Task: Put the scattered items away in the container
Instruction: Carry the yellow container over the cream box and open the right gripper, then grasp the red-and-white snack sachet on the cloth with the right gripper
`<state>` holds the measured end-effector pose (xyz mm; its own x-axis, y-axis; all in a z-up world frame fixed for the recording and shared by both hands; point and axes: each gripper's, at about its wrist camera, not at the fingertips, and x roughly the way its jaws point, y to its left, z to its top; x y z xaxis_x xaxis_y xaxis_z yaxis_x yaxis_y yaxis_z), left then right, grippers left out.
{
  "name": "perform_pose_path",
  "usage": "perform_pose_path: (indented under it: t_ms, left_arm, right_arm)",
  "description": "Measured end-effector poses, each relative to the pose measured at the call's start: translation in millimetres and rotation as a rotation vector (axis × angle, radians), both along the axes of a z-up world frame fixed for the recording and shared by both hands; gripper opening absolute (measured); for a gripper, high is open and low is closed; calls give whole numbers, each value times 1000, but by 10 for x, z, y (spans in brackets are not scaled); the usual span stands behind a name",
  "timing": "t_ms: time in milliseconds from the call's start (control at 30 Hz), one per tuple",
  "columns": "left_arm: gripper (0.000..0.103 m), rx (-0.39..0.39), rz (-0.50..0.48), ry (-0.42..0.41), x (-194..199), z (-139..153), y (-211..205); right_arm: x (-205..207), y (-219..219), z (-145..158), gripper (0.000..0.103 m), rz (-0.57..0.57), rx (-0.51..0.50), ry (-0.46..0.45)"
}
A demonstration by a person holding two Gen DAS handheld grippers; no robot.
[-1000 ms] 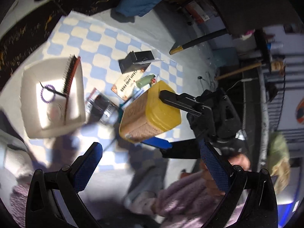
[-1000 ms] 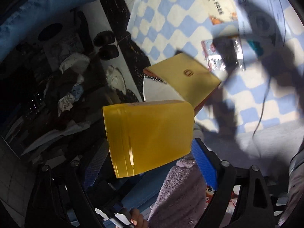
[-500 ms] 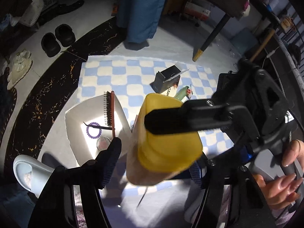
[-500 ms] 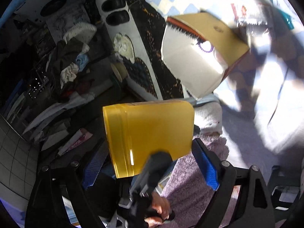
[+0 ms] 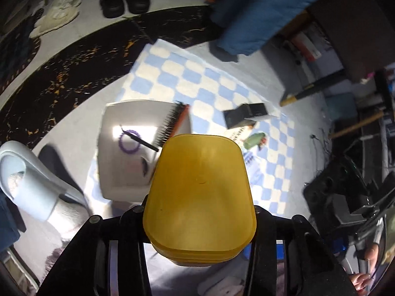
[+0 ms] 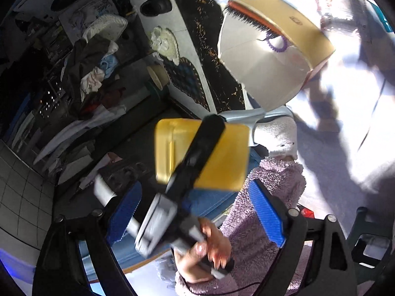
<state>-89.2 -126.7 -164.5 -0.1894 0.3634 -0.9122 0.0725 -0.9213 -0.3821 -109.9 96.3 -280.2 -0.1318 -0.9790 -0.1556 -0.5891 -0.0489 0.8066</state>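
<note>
2 black arms of left hand-held gripper (image 5: 200, 224) just closed onto yellow tub (image 5: 200, 197), above white box (image 5: 138, 148) with brush (image 5: 172, 123). From right wrist: right hand-held gripper (image 6: 195, 209) spread wide, empty; yellow tub ahead, clamped by left one.

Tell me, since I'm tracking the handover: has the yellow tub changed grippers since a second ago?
Yes. The yellow tub now sits between the left gripper's closing jaws; the right gripper stands open, apart from it.
</note>
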Motion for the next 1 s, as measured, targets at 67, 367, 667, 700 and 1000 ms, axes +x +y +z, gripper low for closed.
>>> perform_pose_path:
  t_ms: [67,367,667,700,1000]
  left_arm:
    - [40,3,24,-2,-85,-39,-79]
    - [45,26,153,-20,-292,-220,-286]
    - [70,73,182,1,-277,-182,-310]
    - [73,76,176,-9,-284,-189,-311]
    - [87,82,115,-3,-279,-41,-355]
  right_arm:
    - [5,90,-29,89,-27,35,-10]
    - [-24,403,-85,89,-148,73,-30]
    - [-145,513,-76,89,-124,154,0]
    - [-160,529,-91,89,-117,177,0]
    - [-137,929,-869,89,-78,486,-166]
